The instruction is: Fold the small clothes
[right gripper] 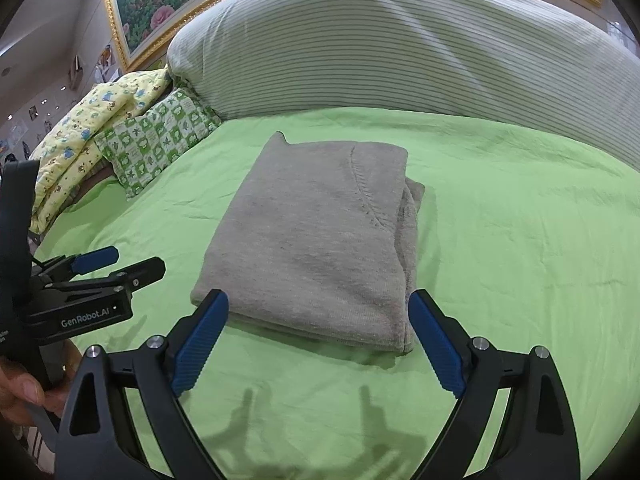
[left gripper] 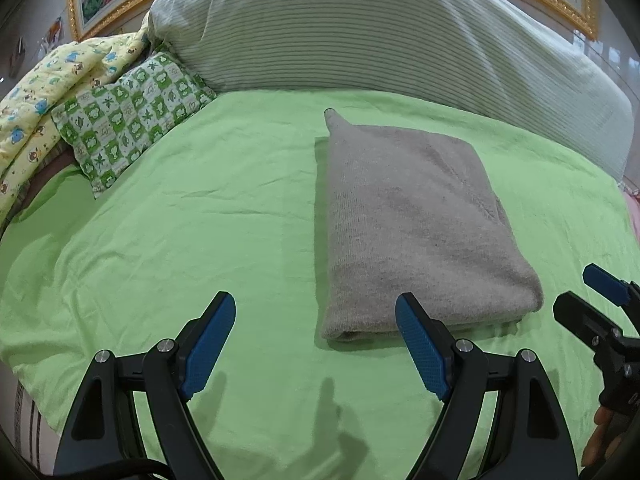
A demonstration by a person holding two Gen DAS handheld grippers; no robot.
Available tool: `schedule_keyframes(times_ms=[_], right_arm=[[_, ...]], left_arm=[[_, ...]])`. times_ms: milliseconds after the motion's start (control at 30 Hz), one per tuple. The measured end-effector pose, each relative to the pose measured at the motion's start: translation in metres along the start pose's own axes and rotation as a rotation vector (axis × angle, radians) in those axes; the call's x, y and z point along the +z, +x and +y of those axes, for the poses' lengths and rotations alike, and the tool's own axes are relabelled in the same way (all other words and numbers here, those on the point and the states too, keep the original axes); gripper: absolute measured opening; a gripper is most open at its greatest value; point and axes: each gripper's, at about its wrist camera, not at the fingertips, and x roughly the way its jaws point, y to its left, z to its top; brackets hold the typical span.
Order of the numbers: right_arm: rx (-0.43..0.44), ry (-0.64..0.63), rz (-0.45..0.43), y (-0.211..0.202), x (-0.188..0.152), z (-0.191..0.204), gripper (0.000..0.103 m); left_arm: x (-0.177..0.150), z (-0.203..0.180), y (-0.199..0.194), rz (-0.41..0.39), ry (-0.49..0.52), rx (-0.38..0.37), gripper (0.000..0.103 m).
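Note:
A grey knit garment point(left gripper: 416, 220) lies folded into a neat rectangle on the green bed sheet point(left gripper: 180, 240); it also shows in the right wrist view point(right gripper: 316, 240). My left gripper point(left gripper: 316, 316) is open and empty, just short of the garment's near left corner. My right gripper point(right gripper: 318, 316) is open and empty, its blue pads point(right gripper: 436, 344) either side of the garment's near edge, not touching it. Each gripper shows in the other's view: the right gripper point(left gripper: 588, 300) and the left gripper point(right gripper: 132, 262), both open.
A large striped pillow point(left gripper: 380, 32) lies along the back of the bed. A green checked small pillow point(left gripper: 132, 116) and a yellow patterned quilt point(left gripper: 48, 96) sit at the back left. A gold-framed picture point(right gripper: 152, 4) hangs behind.

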Motion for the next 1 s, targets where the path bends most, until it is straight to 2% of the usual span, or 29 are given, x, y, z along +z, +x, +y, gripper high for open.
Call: schedule_keyframes(times_ms=[500,1000], right_arm=[[-0.04,0.069,0.017,0.017,-0.015,-0.007,0.093],[-0.037,0.041,0.014,0.026,-0.019,0.004,0.093]], left_arm=[[-0.01,-0.003,0.025,-0.01,0.084,-0.053,0.083],[-0.013,0.004,0.031,-0.014,0.075,-0.071,0.083]])
